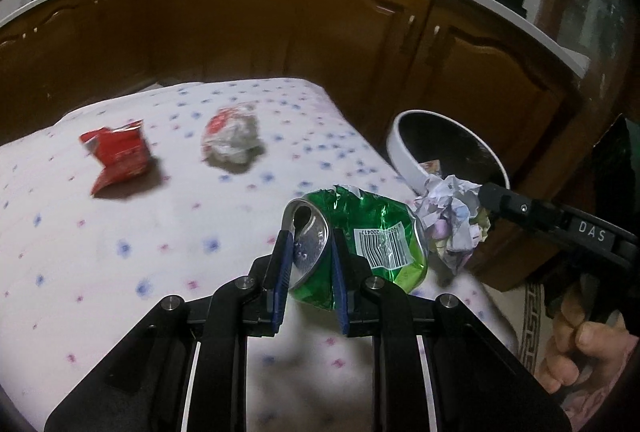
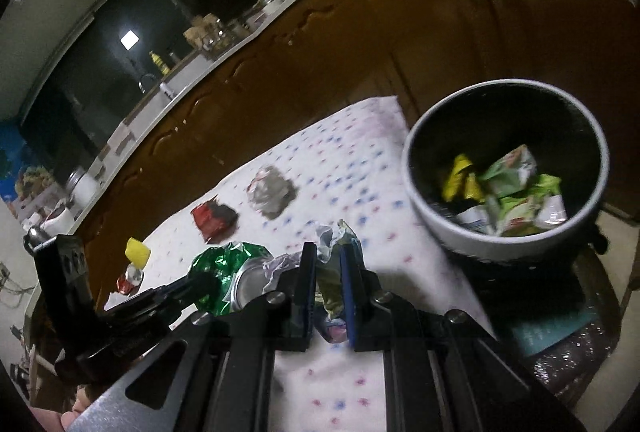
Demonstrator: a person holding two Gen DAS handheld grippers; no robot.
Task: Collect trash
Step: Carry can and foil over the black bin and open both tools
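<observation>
My left gripper (image 1: 308, 252) is shut on a crushed green can (image 1: 360, 236), held above the dotted tablecloth (image 1: 120, 232); the can also shows in the right wrist view (image 2: 228, 272). My right gripper (image 2: 326, 264) is shut on a crumpled paper wad (image 2: 332, 272), which the left wrist view shows (image 1: 452, 216) just right of the can. A white bin (image 2: 432, 207) with a dark inside holds several wrappers beyond the table's right edge; it also shows in the left wrist view (image 1: 404, 151). A red wrapper (image 1: 116, 155) and a grey crumpled ball (image 1: 232, 139) lie on the cloth.
Brown cabinet doors (image 1: 280, 31) under a white counter stand behind the table. A yellow piece (image 2: 138, 252) and a small red-silver scrap (image 2: 128, 282) lie at the cloth's far left. A teal object (image 2: 552, 332) sits below the bin.
</observation>
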